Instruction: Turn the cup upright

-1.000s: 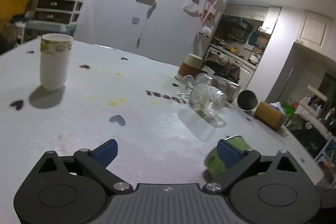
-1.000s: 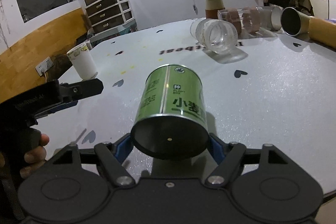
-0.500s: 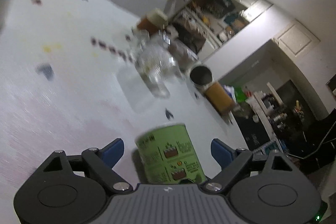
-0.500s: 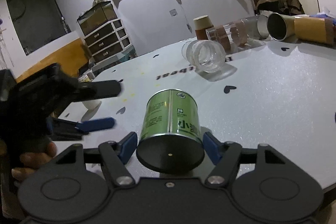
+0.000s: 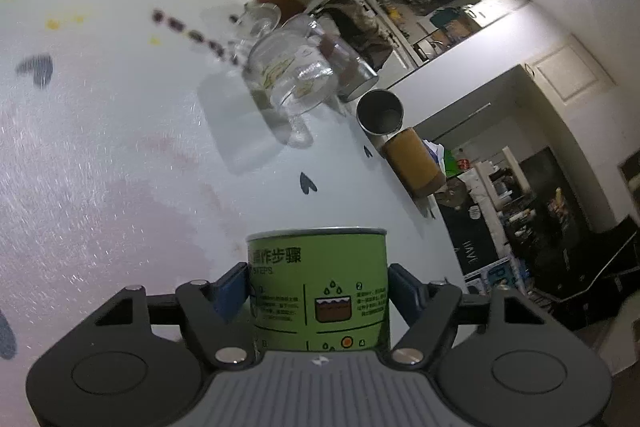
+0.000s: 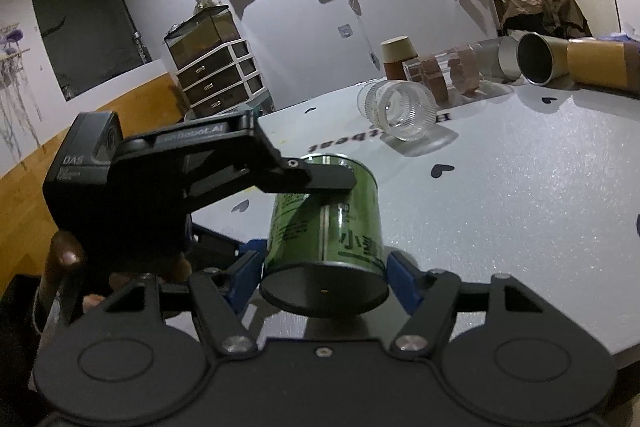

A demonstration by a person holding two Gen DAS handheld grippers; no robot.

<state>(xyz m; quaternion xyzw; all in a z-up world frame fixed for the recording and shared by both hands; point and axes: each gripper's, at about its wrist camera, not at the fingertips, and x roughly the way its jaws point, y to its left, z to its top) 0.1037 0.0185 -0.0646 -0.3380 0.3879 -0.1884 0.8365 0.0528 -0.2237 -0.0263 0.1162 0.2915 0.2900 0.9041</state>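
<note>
- The left gripper (image 5: pixel 318 283), open and clear of the green cup (image 5: pixel 319 285) a second ago, has swung round and now has its blue fingers (image 5: pixel 231 287) clamped on the cup's two sides; in the right wrist view its black body (image 6: pixel 152 183) reaches in from the left, one finger lying across the cup's upper side.
- The right gripper (image 6: pixel 323 277) still has the cup between its blue fingers (image 6: pixel 402 277), which sit at the rim of the dark base; whether they press it or only flank it cannot be told.
- The green cup (image 6: pixel 326 227) is a smooth metal cylinder with a glossy printed label and a flat dark base. It lies tilted on the worktop (image 6: pixel 520 195) near the front edge, base toward the right wrist camera.
- The worktop is white, faintly sparkly, dotted with dark hearts.
- Toward the far edge lie a ribbed clear glass (image 6: pixel 398 111) on its side, a steel tumbler (image 6: pixel 534 57) with its mouth showing, and a brown paper cup (image 6: pixel 398 57) standing mouth down.
</note>
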